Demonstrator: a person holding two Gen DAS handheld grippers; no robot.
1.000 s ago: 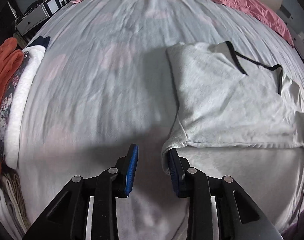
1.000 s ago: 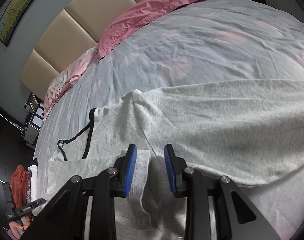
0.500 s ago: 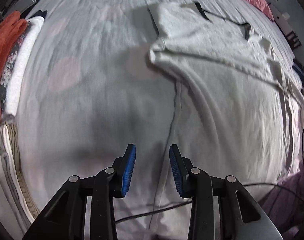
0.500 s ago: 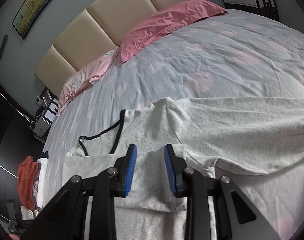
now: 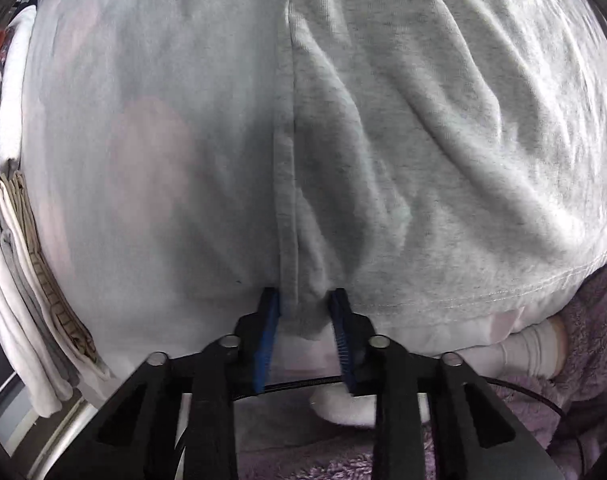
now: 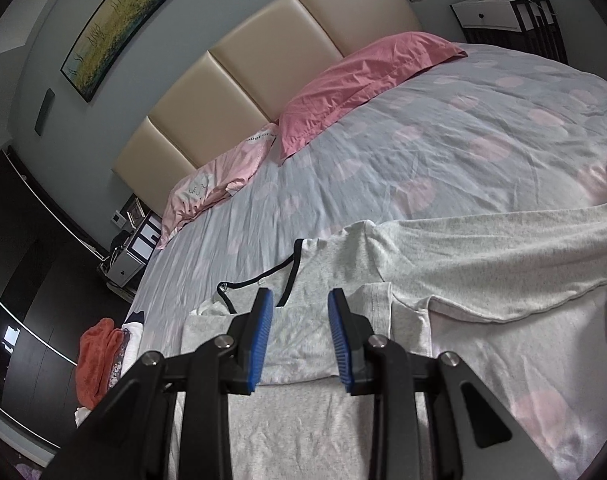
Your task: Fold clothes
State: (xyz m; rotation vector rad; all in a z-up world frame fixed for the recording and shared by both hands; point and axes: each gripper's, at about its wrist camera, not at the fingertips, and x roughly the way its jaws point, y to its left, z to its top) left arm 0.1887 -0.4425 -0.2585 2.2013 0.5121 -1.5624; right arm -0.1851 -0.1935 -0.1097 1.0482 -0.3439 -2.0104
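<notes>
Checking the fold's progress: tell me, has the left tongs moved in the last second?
Yes. The left tongs pulled back from the shirt's far side towards the bed's near edge, now straddling the grey shirt hem corner.

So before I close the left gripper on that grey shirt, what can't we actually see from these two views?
- Left wrist: the left gripper sits open around a fold of the grey shirt; whether the pads touch cloth is unclear.
- Left wrist: the shirt's collar and sleeves are cut off by the frame edge.
- Right wrist: the right gripper hides the folded sleeve beneath it.
- Right wrist: the clothes pile is too small to sort.
</notes>
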